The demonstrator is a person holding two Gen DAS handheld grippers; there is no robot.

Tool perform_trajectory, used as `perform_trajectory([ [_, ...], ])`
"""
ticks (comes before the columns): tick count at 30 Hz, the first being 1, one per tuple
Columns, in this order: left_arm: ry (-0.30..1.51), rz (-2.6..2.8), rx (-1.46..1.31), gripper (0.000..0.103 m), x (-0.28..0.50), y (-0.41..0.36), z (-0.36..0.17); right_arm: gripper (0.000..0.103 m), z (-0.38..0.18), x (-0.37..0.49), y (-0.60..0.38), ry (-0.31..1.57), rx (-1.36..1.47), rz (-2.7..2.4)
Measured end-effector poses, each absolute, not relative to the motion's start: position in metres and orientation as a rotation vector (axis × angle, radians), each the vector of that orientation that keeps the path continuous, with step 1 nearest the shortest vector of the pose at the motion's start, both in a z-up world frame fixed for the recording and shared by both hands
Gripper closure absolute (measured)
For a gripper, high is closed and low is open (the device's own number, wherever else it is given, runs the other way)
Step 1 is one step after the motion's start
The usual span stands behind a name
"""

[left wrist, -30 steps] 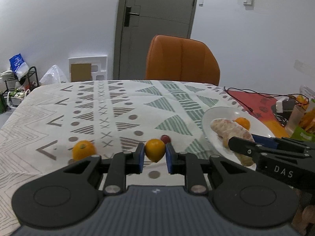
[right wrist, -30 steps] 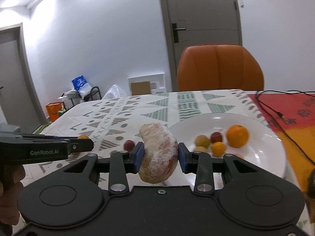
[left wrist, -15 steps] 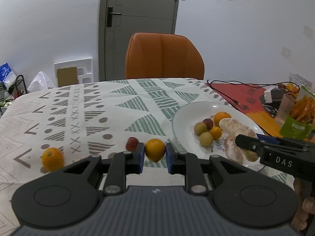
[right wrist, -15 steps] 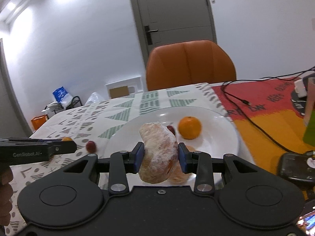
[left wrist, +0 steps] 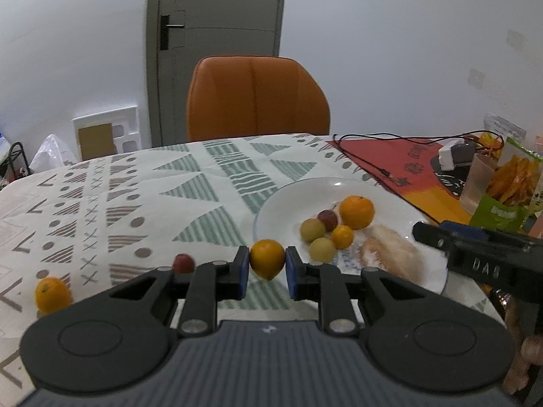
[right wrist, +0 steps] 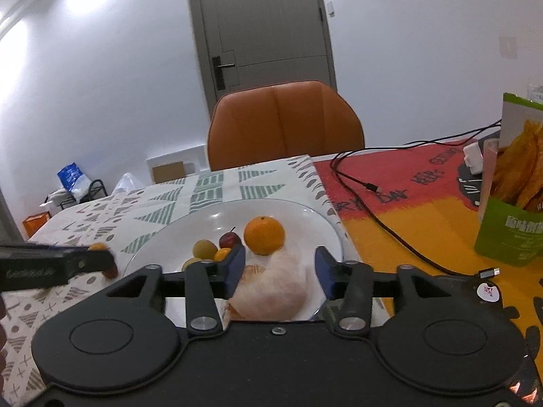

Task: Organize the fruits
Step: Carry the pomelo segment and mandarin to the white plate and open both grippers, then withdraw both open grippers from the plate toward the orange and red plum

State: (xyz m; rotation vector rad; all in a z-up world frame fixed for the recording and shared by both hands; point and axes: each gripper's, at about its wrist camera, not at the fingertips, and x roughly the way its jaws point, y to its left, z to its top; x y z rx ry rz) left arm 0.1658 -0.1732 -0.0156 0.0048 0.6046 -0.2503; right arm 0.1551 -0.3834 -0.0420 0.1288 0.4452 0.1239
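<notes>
- Since the earlier frames, the right gripper [right wrist: 275,268] has spread its jaws and let the peeled fruit [right wrist: 271,288] down onto the plate [right wrist: 325,234].
- The left gripper [left wrist: 264,268] is clamped on a small orange [left wrist: 267,259], just short of the plate's rim.
- The orange looks firm, light and smooth; grip its widest middle. The peeled fruit looks soft and easily bruised.
- Plate: six fruits. Cloth [left wrist: 203,183]: one orange [left wrist: 52,295], one red fruit [left wrist: 183,263].

The white plate [right wrist: 322,234] is looking glossy and smooth like ceramic, and it is lying on a matt printed cloth [left wrist: 135,196]. The right gripper [right wrist: 276,268] is showing matt black plastic with shiny metal screws, and the chair [left wrist: 258,98] is looking like smooth orange leather. The peeled fruit [right wrist: 275,288] is showing a rough, dull surface.
</notes>
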Motion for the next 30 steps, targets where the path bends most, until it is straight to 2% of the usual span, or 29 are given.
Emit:
perform_trajectory([
  [11, 0.586, -0.294, 0.028, 0.082, 0.169, -0.195, -0.010, 0.056, -0.042, 0.148, -0.386, 0.475, 0.147, 0.172],
  [15, 0.581, -0.278, 0.025, 0.076, 0.170, -0.192, -0.006, 0.055, -0.041, 0.146, -0.385, 0.479, 0.153, 0.183],
  [18, 0.592, -0.263, 0.005, 0.070, 0.169, -0.185, -0.005, 0.048, -0.041, 0.144, -0.383, 0.482, 0.152, 0.190],
  [22, 0.599, -0.232, 0.004, 0.051, 0.163, -0.175, -0.008, 0.043, -0.039, 0.143, -0.378, 0.485, 0.148, 0.193],
  [24, 0.598, -0.221, 0.008, 0.045, 0.160, -0.170, -0.008, 0.036, -0.038, 0.143, -0.373, 0.482, 0.143, 0.192],
  [26, 0.591, -0.199, 0.011, 0.032, 0.157, -0.164, -0.008, 0.027, -0.036, 0.141, -0.369, 0.473, 0.134, 0.186],
  [28, 0.576, -0.179, 0.009, 0.023, 0.153, -0.158, -0.008, 0.022, -0.033, 0.139, -0.365, 0.460, 0.126, 0.187],
  [30, 0.569, -0.158, 0.010, 0.019, 0.152, -0.151, -0.007, 0.015, -0.032, 0.139, -0.362, 0.457, 0.134, 0.194],
])
